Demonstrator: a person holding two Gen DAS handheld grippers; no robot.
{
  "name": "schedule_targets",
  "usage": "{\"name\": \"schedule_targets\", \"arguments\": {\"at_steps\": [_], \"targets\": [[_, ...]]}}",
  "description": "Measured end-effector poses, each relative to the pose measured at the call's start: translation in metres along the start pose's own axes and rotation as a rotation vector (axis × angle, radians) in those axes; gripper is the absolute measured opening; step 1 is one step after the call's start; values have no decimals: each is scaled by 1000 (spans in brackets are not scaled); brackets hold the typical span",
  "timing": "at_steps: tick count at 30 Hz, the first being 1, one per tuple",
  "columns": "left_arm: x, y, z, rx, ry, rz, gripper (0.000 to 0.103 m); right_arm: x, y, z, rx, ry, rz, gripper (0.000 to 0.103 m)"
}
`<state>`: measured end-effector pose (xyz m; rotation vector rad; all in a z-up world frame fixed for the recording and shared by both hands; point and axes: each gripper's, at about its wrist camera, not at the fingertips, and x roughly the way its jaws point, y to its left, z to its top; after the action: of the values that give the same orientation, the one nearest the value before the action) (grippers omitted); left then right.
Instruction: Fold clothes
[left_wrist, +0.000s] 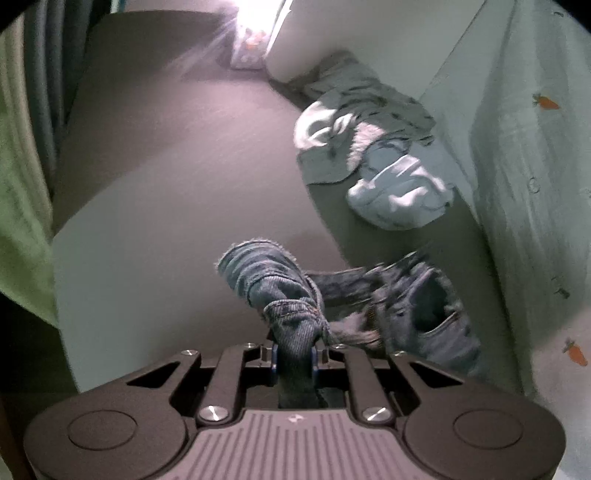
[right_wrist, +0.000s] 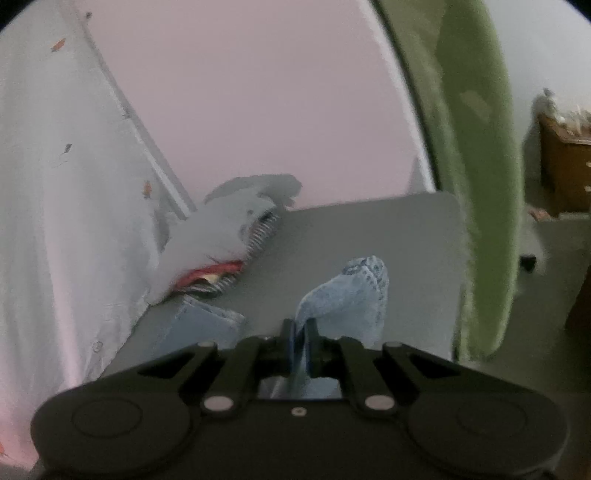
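Left wrist view: the left tongs (left_wrist: 294, 356) pinch a bunched fold of denim jeans (left_wrist: 424, 306) above the table (left_wrist: 166, 184); the right tongs (right_wrist: 303, 345) pinch pale denim.

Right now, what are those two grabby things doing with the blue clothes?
A person is folding laundry with a hand-held gripper in each hand. The left hand-held gripper is shut on a bunched part of the dark denim garment. The right hand-held gripper is shut on light blue denim. Both hang over the grey table. A heap of unfolded clothes waits nearby.
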<state>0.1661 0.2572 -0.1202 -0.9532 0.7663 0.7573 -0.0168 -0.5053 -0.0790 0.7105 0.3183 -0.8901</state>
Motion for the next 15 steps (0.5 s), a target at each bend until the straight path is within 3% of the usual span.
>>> {"name": "schedule_targets", "arguments": {"at_steps": [9, 15], "targets": [[17, -91, 13, 62, -45, -34, 16, 84, 111, 30, -78, -28, 56, 6], [91, -193, 23, 169, -44, -68, 18, 200, 224, 36, -194, 21, 81, 6]]}}
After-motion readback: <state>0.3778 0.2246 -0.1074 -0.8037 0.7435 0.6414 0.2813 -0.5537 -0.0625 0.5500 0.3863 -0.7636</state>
